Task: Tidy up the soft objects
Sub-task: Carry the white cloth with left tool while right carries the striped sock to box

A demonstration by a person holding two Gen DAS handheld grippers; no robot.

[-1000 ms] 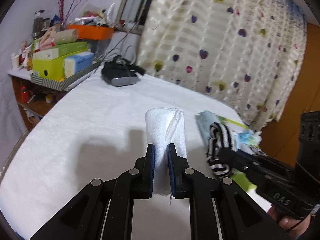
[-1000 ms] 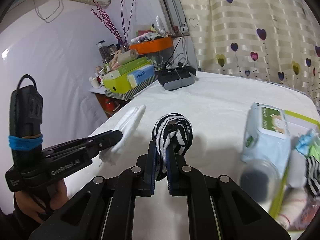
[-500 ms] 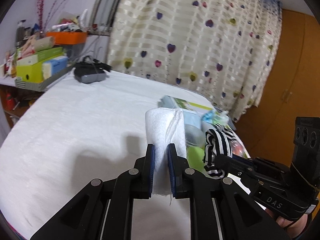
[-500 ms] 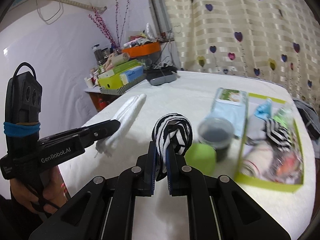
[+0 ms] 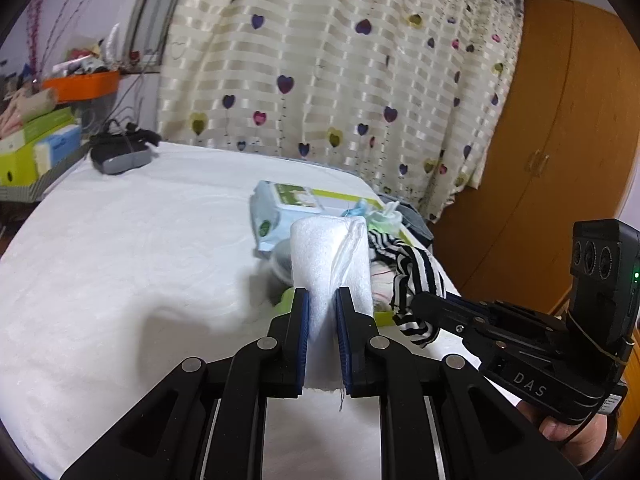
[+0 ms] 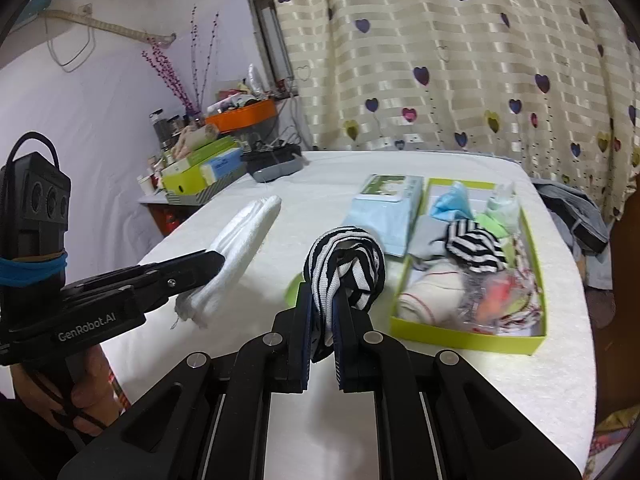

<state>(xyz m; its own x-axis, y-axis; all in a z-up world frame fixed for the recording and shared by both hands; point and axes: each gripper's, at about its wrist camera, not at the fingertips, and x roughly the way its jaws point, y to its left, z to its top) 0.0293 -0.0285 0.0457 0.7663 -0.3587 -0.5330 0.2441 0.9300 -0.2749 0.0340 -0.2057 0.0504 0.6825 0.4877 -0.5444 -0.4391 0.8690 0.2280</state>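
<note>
The left gripper [image 5: 322,312] pinches a folded white fleecy cloth [image 5: 328,256]; the right gripper [image 6: 322,312] pinches a black-and-white striped knit sock [image 6: 344,264]. The cloth hides part of the lime-green cardboard box [image 6: 460,334].

Home bedroom, white-covered bed [image 6: 460,380], heart-print curtain [image 5: 340,80], wooden wardrobe [image 5: 552,140], cluttered side shelf [image 6: 192,176]

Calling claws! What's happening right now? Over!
Left claw shut on folded white towel. Right claw shut on black-and-white striped sock. Lime-green cardboard box ahead, already part full. Small green lid near its corner.
</note>
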